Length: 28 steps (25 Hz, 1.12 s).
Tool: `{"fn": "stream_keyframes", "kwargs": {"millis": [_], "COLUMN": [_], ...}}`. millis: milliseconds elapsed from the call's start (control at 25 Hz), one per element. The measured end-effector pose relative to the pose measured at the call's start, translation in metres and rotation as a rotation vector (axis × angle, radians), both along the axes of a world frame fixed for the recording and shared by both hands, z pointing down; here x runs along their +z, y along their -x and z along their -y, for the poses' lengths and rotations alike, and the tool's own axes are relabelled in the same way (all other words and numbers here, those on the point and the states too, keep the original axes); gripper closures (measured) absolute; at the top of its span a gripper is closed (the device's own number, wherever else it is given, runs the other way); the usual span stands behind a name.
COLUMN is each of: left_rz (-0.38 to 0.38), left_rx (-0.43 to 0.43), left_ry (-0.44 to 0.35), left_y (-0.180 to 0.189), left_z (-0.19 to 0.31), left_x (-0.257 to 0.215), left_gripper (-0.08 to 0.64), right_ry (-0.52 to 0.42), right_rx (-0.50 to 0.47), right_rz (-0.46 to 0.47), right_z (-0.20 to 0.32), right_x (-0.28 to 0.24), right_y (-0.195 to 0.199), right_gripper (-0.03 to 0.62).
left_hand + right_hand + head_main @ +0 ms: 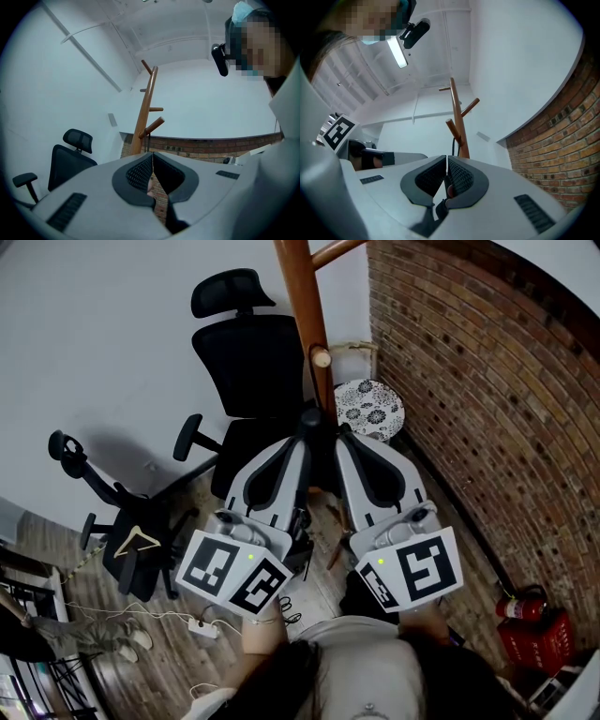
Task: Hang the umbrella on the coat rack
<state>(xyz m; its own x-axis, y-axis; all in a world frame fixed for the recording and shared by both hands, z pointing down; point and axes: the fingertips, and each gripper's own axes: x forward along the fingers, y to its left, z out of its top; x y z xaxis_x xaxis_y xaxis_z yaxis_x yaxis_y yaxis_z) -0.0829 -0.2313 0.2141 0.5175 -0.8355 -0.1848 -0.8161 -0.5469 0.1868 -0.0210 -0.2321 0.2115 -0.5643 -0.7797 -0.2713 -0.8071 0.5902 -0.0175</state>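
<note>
The wooden coat rack rises right in front of me, with a peg sticking out toward me. Both grippers point at it side by side, the left gripper and the right gripper nearly touching. A thin black umbrella strap hangs over a peg and runs down to the left gripper, whose tips meet. In the right gripper view the strap likewise drops from a peg to the shut right gripper. Something small and pinkish sits behind the tips. The umbrella's body is hidden under the grippers.
A black office chair stands left of the rack, with a second dark chair nearer left. A patterned round stool sits by the brick wall. A fire extinguisher and a power strip lie on the floor.
</note>
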Motion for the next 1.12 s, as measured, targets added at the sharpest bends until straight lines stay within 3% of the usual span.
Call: {"fn": "stream_keyframes", "kwargs": {"millis": [1120], "left_rz": [0.052], "left_rx": [-0.041], "left_ry": [0.029], "left_y": [0.012], "left_z": [-0.092], "left_x": [0.028], "left_gripper": [0.552], "right_ry": [0.062], "right_rx": [0.041], "right_rz": [-0.027], "right_z": [-0.085], "right_x": [0.028], "right_y": [-0.002], "right_gripper": [0.555]}}
